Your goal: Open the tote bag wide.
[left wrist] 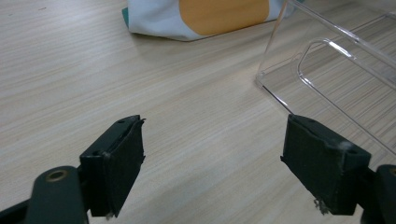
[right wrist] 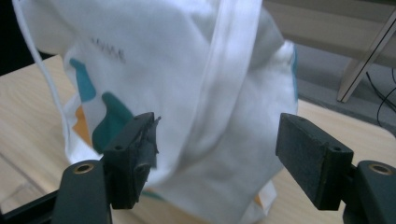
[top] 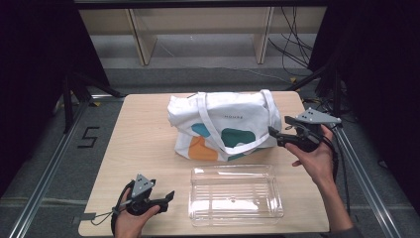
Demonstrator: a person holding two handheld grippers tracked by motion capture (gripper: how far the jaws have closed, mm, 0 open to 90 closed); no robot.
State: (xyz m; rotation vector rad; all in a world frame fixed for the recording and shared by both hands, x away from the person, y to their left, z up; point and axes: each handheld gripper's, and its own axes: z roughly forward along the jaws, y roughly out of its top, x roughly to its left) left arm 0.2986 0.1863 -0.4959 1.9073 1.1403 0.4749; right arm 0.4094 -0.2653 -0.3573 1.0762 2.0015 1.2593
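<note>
Pale woodgrain table [top: 143, 144]: soft white cloth bag [top: 223, 124], clear rigid rectangular box [top: 236, 194].

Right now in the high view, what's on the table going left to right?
left gripper → clear plastic container → right gripper. The tote bag spans above the container, so its place in the order is unclear.

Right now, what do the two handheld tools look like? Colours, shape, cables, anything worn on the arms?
Both are black, pistol-shaped bodies. The left tool and right tool each carry a grey three-cornered plate on top. The flat rectangular black pads have frayed edges, and brass-coloured fasteners sit at their bases. A black cable trails from each. Forearms bare, no gloves.
</note>
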